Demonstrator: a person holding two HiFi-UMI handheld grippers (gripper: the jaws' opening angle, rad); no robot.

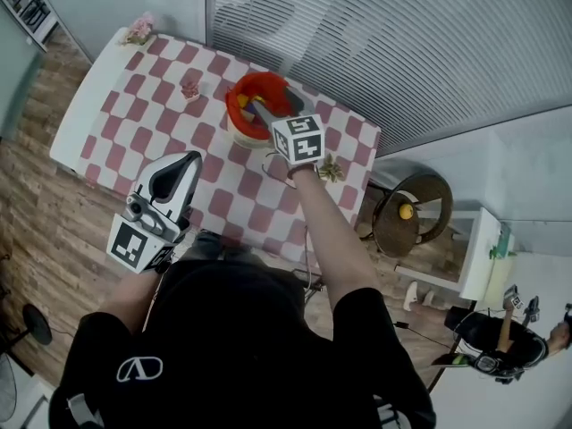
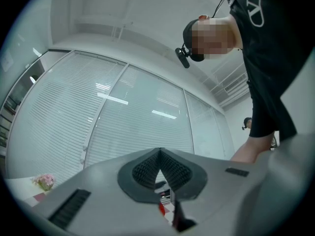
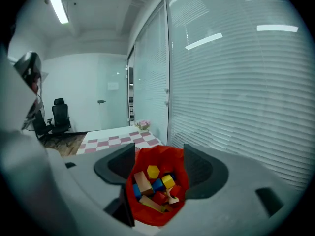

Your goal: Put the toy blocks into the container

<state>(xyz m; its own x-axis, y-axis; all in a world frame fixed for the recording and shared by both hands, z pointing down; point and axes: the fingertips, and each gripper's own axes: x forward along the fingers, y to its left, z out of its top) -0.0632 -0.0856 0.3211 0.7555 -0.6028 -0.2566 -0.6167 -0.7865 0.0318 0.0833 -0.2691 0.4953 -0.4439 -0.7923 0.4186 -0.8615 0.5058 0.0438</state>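
Observation:
A container lined in red (image 1: 239, 96) stands at the far side of the checkered table (image 1: 134, 141). Seen from the right gripper view, the container (image 3: 147, 215) holds several toy blocks (image 3: 155, 183), yellow, blue, red and plain wood. My right gripper (image 1: 254, 106) hangs right over it, jaws open, with nothing between its pads (image 3: 123, 166); the blocks show through the gap of the right gripper (image 3: 158, 150). My left gripper (image 1: 189, 159) is held above the table's near edge. In its own view the left gripper (image 2: 158, 153) is shut and empty, pointing up at the glass wall.
On the far left corner of the table sits a pink flower pot (image 1: 138, 30), with a small pink item (image 1: 189, 88) left of the container and a small plant figure (image 1: 332, 170) by my right wrist. A round stool (image 1: 409, 211) stands right of the table. A blind-covered glass wall (image 1: 402, 43) runs behind.

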